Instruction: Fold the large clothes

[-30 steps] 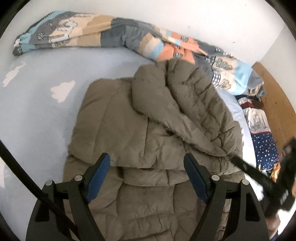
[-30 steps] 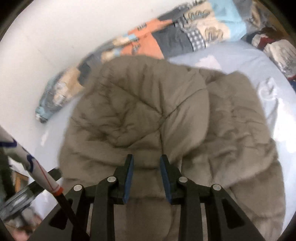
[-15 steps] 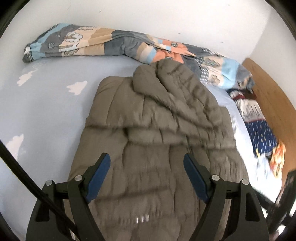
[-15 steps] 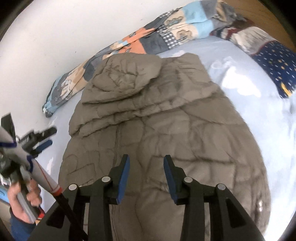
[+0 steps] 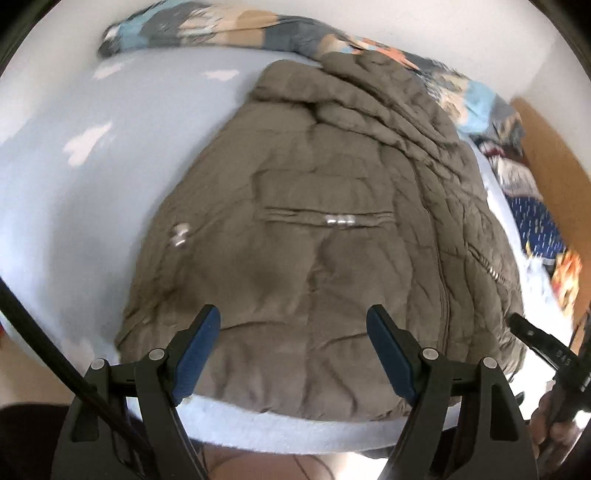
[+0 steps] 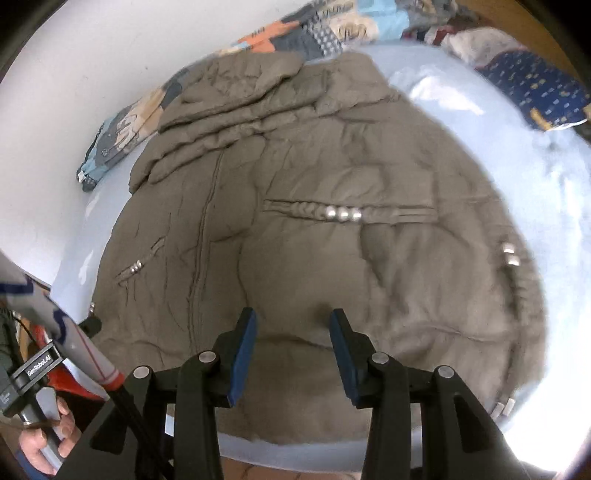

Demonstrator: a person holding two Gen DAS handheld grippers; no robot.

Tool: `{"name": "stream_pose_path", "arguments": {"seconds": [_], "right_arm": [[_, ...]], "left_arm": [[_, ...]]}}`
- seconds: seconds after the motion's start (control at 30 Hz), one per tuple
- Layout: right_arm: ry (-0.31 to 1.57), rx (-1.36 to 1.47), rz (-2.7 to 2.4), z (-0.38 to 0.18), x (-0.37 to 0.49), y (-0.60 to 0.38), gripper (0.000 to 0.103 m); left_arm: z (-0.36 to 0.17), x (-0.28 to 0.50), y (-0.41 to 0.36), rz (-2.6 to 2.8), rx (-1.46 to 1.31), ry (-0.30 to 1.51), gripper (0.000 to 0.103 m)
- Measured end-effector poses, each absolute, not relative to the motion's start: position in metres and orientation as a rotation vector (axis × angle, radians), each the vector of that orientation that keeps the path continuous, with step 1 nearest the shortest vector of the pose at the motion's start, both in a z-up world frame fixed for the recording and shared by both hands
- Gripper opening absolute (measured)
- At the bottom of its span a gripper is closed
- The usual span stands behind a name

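Observation:
An olive-brown quilted puffer jacket lies spread on a pale blue bed sheet, hem toward me, its upper part folded down in ridges at the far end. Silver snaps show on its pocket flaps. My left gripper hovers wide open over the hem with nothing between its blue pads. My right gripper also hangs over the hem, jaws opening, nothing gripped between them.
A patterned blue, orange and grey blanket lies along the white wall behind the jacket. Other clothes, including a dark blue spotted piece, are piled at the right. The bed's near edge runs just below the hem.
Both grippers have pulled back from the jacket's far end to its hem at the near bed edge. The right jaws have widened. The jacket's upper part now lies folded down.

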State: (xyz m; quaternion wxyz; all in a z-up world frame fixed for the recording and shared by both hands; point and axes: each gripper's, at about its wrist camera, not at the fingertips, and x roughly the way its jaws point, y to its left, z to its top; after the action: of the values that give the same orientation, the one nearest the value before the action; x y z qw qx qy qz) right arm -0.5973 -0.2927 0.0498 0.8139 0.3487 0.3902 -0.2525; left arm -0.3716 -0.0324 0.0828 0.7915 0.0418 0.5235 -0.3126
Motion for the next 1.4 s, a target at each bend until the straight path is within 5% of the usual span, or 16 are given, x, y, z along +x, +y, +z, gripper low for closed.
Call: {"name": "stream_pose_path", "arguments": {"seconds": [0.2,0.37,0.63,0.77,0.83,0.9,1.07,1.4], "right_arm": [[0.646,0.879,-0.734,0.060,-0.694,-0.349,0.055],[0.597,1.124,-0.816,0.016,-0.766,-0.373,0.055],[0.637,1.217,-0.776,-0.013,-0.767,-0.373,0.055],[0.652,1.258,-0.744,-0.027,-0.751,-0.375,0.064],[0.663,1.246,-0.735,-0.030,-0.741,-0.372,0.056],[0.673,1.211,-0.717,-0.025,-0.733,-0.370,0.021],[0.706,1.105,-0.720,-0.008,-0.723,-0.349,0.013],[0.748,1.029,-0.739,0.005,-0.730,-0.304,0.010]], "left_arm": [[0.078,-0.325,0.040,-0.507,-0.078,1.133,0.080],[0.046,-0.307,0.091,-0.439,-0.227,1.233,0.080],[0.012,-0.315,0.114,-0.499,-0.384,1.357,0.080],[0.002,-0.323,0.106,-0.566,-0.375,1.384,0.080],[0.002,-0.322,0.104,-0.571,-0.357,1.373,0.080],[0.007,-0.322,0.099,-0.577,-0.325,1.349,0.073],[0.018,-0.326,0.076,-0.610,-0.217,1.287,0.037],[0.024,-0.334,0.072,-0.614,-0.109,1.271,0.030]]}}
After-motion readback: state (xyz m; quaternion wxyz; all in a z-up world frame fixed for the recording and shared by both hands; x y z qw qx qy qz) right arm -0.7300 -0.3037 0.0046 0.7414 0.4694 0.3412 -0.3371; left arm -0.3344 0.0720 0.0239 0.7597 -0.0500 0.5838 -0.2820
